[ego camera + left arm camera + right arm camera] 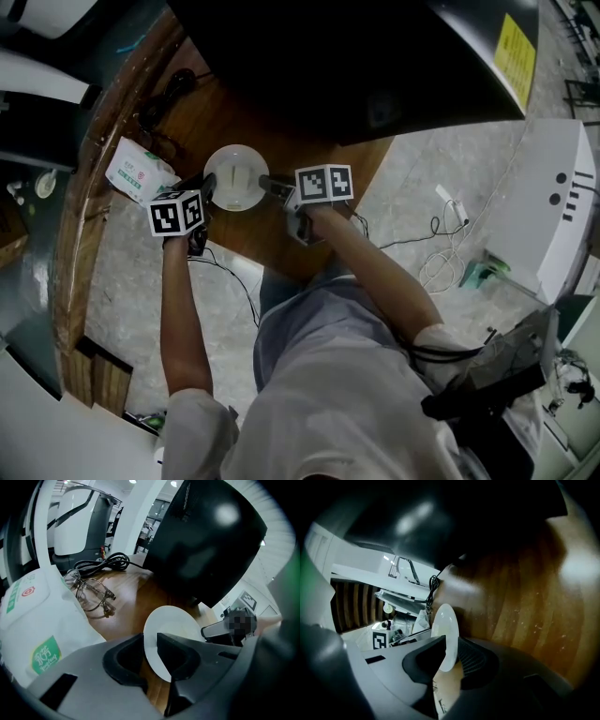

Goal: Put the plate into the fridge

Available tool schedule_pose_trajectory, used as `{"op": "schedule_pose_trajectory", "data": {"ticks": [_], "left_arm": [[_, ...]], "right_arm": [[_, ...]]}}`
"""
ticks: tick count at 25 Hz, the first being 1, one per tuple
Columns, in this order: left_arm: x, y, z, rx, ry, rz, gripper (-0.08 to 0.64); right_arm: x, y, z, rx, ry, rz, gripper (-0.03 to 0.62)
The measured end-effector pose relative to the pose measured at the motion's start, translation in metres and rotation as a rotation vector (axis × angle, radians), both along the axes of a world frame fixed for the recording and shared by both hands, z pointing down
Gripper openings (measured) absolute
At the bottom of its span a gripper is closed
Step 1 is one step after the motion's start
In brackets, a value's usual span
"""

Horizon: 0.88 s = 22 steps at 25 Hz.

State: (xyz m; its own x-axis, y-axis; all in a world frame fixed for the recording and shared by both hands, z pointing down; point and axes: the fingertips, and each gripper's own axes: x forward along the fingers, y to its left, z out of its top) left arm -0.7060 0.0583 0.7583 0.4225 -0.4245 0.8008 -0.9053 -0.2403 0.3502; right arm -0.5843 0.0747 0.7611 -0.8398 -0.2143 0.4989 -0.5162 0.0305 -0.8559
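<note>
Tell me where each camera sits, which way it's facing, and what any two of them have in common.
Head view: on the person's head, looking steeply down at the plate on the wooden table; both arms, the left gripper and the right gripper show.
Left gripper view: on the left gripper, looking along its jaws, shut on the plate's rim, towards glasses.
Right gripper view: on the right gripper, looking along its jaws, shut on the opposite rim.
Shared: all show the plate.
</note>
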Motion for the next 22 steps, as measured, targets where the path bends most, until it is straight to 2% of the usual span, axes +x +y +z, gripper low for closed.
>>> {"op": "schedule_pose_trajectory", "data": {"ticks": [3, 5, 8, 12, 15, 22], "left_arm": [[0.0, 0.001, -0.001, 0.012, -0.009, 0.012, 0.103], [0.001, 0.001, -0.001, 0.017, -0.006, 0.01, 0.103], [-0.001, 0.0, -0.001, 0.027, 0.015, -0.023, 0.102], [-0.002, 0.001, -0.002, 0.063, 0.02, -0.051, 0.101], [-0.003, 0.005, -0.004, 0.074, 0.024, -0.07, 0.101], [-0.004, 0.013, -0.008, 0.101, 0.016, -0.052, 0.101]], "right_arm": [[-0.003, 0.004, -0.001, -0.039, -0.061, 0.004, 0.066], [-0.001, 0.003, 0.0, -0.027, -0.045, 0.004, 0.042], [-0.002, 0.004, 0.003, -0.002, 0.004, -0.002, 0.04], [-0.001, 0.001, 0.003, -0.036, -0.001, 0.045, 0.037], [-0.002, 0.003, 0.001, -0.021, 0.01, 0.048, 0.037], [-0.004, 0.014, -0.017, 0.019, -0.09, 0.029, 0.025]]}}
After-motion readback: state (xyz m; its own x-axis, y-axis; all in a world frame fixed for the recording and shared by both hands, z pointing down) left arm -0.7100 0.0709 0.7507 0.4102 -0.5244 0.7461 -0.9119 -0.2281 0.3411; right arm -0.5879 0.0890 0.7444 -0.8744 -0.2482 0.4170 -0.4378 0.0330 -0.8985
